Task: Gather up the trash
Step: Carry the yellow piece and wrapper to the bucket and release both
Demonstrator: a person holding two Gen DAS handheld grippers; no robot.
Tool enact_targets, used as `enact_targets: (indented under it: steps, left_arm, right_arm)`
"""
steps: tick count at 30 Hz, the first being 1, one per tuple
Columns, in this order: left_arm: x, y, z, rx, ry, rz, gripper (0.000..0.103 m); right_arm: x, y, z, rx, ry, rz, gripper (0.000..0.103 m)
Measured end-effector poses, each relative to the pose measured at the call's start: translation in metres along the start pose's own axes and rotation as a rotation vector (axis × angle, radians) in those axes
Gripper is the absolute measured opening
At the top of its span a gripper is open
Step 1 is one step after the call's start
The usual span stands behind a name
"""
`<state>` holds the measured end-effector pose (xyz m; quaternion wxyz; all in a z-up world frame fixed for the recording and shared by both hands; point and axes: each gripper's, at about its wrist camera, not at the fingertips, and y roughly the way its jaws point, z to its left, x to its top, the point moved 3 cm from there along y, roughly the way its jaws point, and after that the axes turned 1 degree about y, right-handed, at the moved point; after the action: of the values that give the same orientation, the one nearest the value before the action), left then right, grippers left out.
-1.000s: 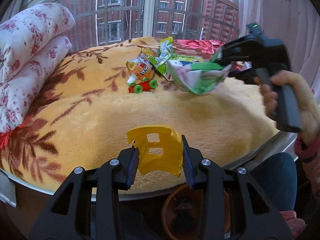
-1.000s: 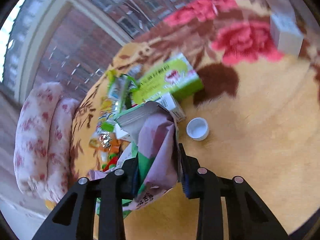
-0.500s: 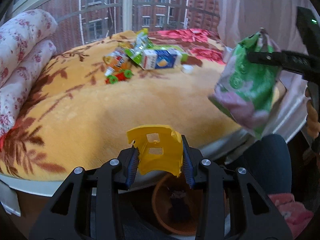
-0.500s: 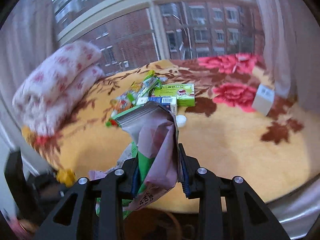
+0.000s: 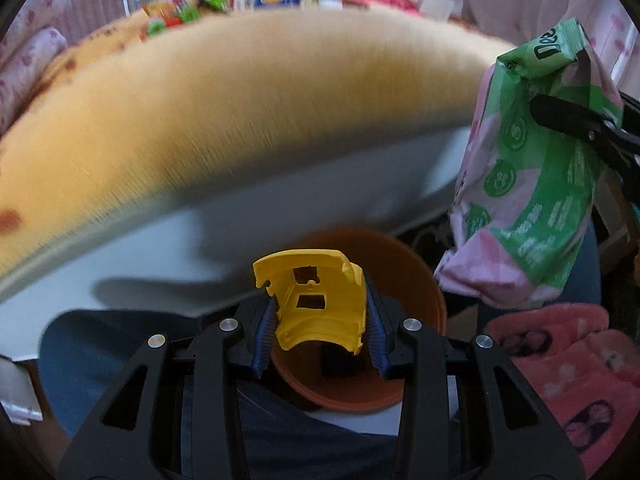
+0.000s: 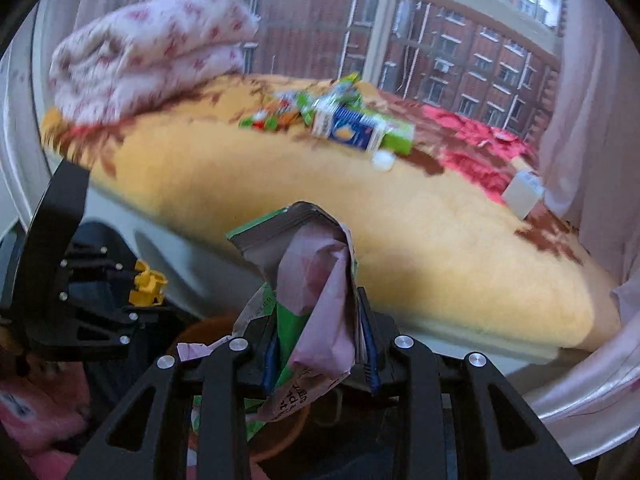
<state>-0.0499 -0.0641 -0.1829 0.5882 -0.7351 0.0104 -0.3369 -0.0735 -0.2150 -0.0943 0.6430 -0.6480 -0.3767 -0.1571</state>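
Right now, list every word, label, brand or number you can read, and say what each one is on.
"Dee": black letters at the top of the green and pink wrapper, cut off by a fold.
Smaller white print lower on that wrapper: too blurred to read.
Print on the wrapper's crumpled end below the right gripper: upside down, unreadable.
Blue carton and green box on the blanket: motion-blurred, unreadable.
Yellow plastic piece: no text.

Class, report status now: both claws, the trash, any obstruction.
Left claw shut on yellow plastic piece, above brown bin. Right claw shut on green-pink wrapper. No obstruction seen.
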Motion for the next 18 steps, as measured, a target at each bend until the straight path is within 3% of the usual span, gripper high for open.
enact_targets:
  steps: [11, 18]
  left_arm:
    - [-0.029, 0.042, -0.002, -0.010, -0.048, 0.140, 0.037]
    - [-0.030, 0.056, -0.007, -0.004, -0.047, 0.187, 0.037]
  right_arm:
    - [-0.049, 0.050, 0.031, -0.005, -0.088, 0.114, 0.032]
    - [-0.051, 0.066, 0.037, -0.004, -0.095, 0.145, 0.032]
